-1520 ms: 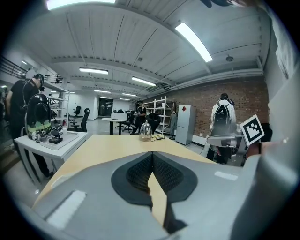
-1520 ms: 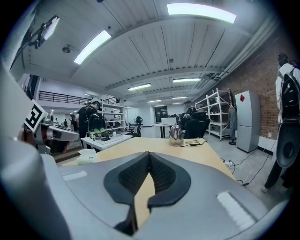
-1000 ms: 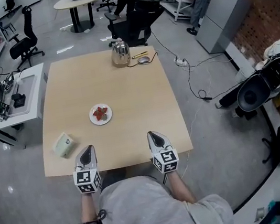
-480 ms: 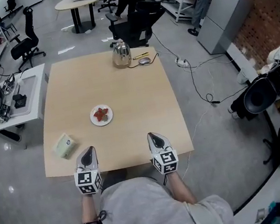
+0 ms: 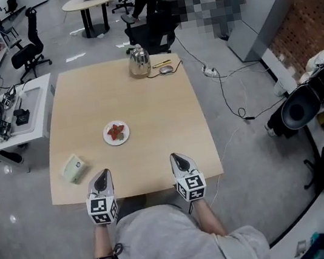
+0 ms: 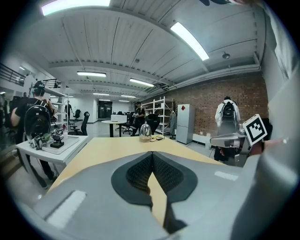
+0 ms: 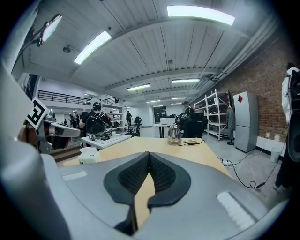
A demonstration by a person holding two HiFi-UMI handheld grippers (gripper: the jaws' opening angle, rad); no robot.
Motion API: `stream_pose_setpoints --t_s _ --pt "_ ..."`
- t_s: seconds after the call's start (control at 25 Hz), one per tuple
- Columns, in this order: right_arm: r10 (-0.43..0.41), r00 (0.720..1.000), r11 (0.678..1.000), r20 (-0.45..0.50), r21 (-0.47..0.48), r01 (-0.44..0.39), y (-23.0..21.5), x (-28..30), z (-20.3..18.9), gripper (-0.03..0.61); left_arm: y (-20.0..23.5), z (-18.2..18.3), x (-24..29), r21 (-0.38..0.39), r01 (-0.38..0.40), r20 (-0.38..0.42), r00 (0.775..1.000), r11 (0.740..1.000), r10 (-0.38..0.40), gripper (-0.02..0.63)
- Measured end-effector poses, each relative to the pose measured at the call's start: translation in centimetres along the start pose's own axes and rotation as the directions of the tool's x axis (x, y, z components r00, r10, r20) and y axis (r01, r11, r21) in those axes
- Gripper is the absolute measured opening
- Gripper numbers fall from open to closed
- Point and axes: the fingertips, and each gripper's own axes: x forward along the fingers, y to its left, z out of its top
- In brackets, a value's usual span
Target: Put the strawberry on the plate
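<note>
Strawberry: red strawberry (image 5: 113, 130) lies on small white round plate (image 5: 107, 137), mid-frame on pale wooden bench (image 5: 151, 103) | left gripper (image 5: 101, 178): lower left of centre, at near bench edge, jaws pressed together, empty | right gripper (image 5: 180, 159): lower centre, jaws pressed together, empty

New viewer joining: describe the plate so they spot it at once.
Find the light wooden table in the head view. Near its middle sits a small white plate carrying a red strawberry. Nothing else there is round, flat and white: the kettle at the far edge is shiny metal, the box by the near left corner is pale and squarish.
</note>
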Motion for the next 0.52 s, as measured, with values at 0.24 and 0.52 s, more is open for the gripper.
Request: stream_pose_setpoints --t_s 0.24,0.52 --pt "0.009 1.000 1.000 -0.004 0.001 -0.009 0.30 0.04 -0.10 0.006 -0.01 0.16 -0.10 0.000 -0.002 0.003 1.000 1.000 0.002 0.019" --pt "0.011 1.000 1.000 -0.005 -0.001 -0.011 0.64 0.28 -0.64 0.006 0.26 -0.35 -0.19 0.006 -0.005 0.002 1.000 1.000 0.005 0.018"
